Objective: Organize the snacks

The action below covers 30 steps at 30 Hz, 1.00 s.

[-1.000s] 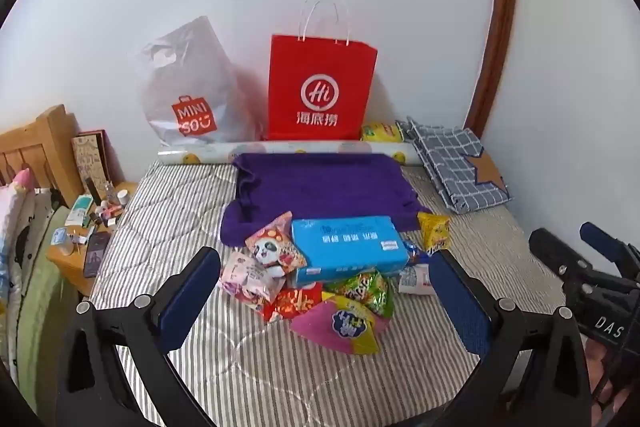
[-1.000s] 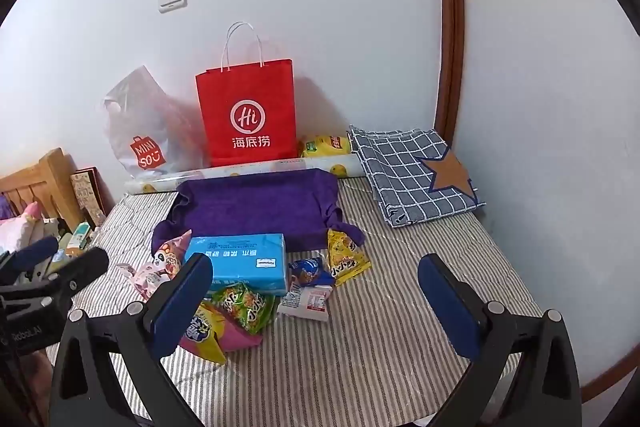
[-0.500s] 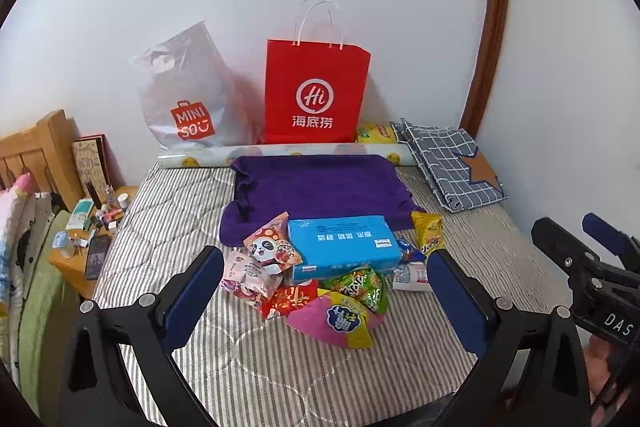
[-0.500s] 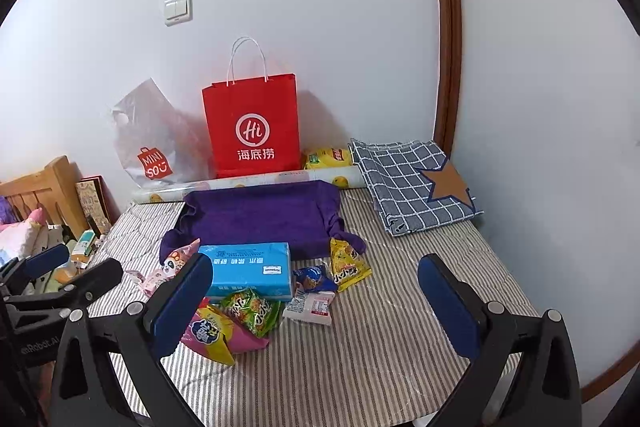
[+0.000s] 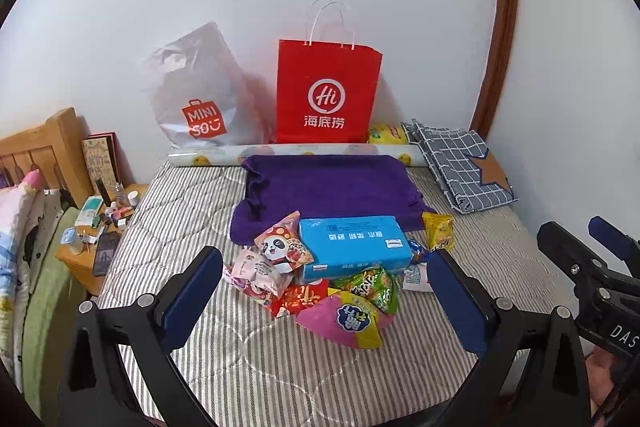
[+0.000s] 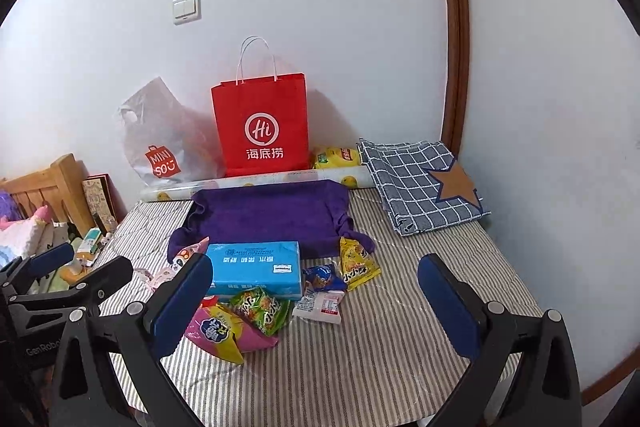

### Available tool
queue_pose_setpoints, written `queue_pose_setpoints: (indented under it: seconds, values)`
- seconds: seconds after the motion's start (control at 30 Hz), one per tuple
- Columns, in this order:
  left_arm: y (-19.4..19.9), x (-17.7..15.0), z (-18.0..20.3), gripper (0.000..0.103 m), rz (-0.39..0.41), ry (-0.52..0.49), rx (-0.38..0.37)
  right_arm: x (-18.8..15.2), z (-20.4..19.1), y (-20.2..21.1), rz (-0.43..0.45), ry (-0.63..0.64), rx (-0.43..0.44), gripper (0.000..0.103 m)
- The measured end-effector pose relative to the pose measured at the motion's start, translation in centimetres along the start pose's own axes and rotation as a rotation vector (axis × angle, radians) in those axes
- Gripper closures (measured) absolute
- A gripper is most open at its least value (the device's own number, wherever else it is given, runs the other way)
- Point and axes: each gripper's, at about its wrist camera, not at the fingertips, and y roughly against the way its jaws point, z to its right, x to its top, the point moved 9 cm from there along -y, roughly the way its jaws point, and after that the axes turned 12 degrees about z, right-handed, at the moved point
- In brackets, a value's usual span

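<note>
A pile of snack packets lies on the striped mattress: a blue box, a panda packet, a pink-yellow bag, a green bag, a yellow packet. A purple towel is spread behind them. My left gripper is open and empty, held in front of the pile. My right gripper is open and empty, to the right of the pile.
A red paper bag and a grey Miniso bag lean on the wall. A checked folded cloth lies at the back right. A cluttered wooden nightstand stands left of the mattress.
Both grippers have drawn back and risen a little, so the snack pile sits lower and smaller in both views. Nothing on the mattress has moved.
</note>
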Motion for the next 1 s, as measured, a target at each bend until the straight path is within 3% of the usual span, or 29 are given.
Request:
queue_pose_setpoints:
  seconds: [1.0]
  values:
    - [0.6,0.2,0.6,0.002,0.014,-0.022,0.025,-0.1,1.1,0.4,-0.002,-0.041,-0.009,0.0]
